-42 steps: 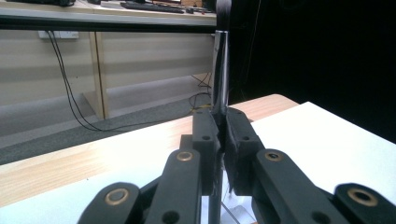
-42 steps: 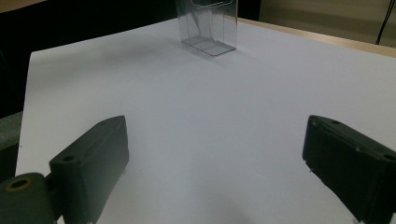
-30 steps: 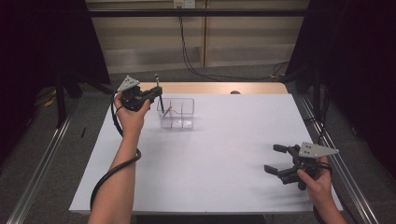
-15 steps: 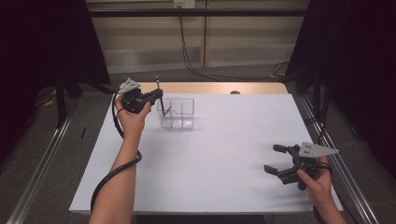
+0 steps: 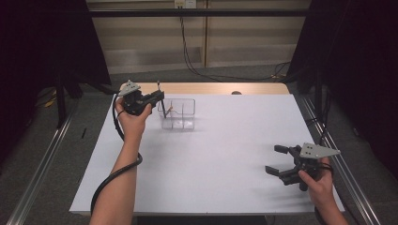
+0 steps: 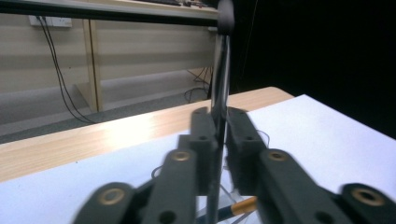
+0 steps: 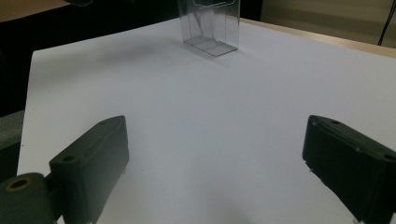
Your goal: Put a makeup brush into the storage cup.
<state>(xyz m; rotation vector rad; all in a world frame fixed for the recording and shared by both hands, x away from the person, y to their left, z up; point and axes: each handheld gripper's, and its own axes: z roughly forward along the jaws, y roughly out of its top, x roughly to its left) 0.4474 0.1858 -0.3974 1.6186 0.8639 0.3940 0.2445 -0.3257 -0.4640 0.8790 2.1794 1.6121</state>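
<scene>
Your left claw (image 5: 158,96) is clamped on a thin dark pen (image 6: 220,93), which stands upright between the jaws with its rounded cap above them. You hold it over the near-left corner of the clear plastic box (image 5: 178,114), which sits on the white tabletop (image 5: 216,154) toward its far left. Slim and black, the pen's lower end dips toward the box. Your right claw (image 5: 279,160) hovers well apart, at the near right, jaws spread wide and empty
</scene>
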